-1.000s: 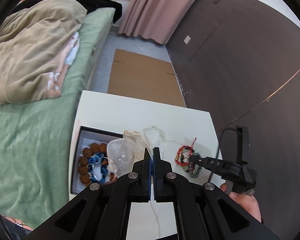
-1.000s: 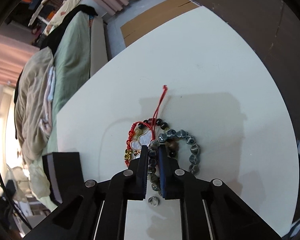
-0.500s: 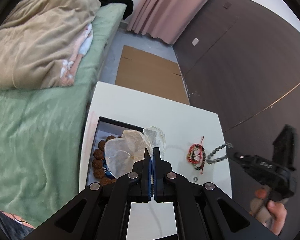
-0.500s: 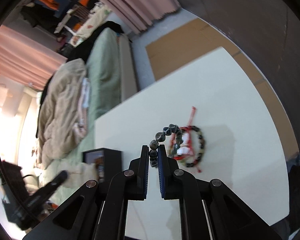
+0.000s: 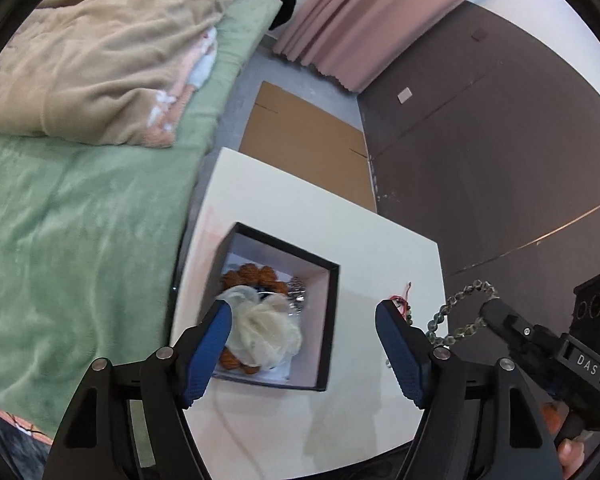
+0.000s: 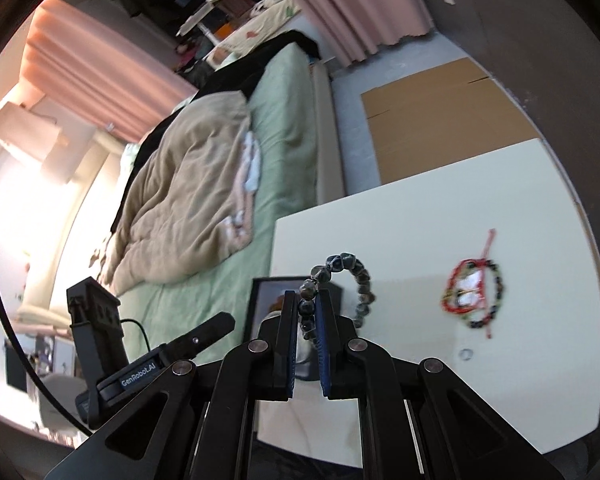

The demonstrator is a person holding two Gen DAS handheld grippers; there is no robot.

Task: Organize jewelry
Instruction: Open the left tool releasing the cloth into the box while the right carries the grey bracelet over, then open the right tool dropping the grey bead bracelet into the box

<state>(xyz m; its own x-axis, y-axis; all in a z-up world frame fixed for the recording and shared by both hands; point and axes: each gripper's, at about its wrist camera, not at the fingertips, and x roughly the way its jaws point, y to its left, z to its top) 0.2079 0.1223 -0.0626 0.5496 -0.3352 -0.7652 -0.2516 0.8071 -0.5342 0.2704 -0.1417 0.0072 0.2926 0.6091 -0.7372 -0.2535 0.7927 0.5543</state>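
Note:
A black jewelry box (image 5: 327, 280) sits on the white table (image 5: 284, 216) and holds brown bead bracelets (image 5: 256, 274) and a sheer white pouch (image 5: 266, 328). My left gripper (image 5: 304, 320) is open above the box, with the pouch below it. My right gripper (image 6: 306, 312) is shut on a grey-green bead bracelet (image 6: 354, 276) and holds it in the air near the box (image 6: 260, 304); it also shows in the left wrist view (image 5: 460, 312). A red cord bracelet with dark beads (image 6: 474, 294) lies on the table.
A small ring (image 6: 465, 355) lies on the table near the red bracelet. A bed with green sheet (image 5: 60, 240) and beige blanket (image 5: 100, 52) runs along the table's left. Cardboard (image 5: 304, 136) lies on the floor beyond. A dark wall (image 5: 500, 160) is right.
My left gripper has opened and let the pouch drop into the box. My right gripper has lifted the grey-green bracelet off the table and carried it left toward the box.

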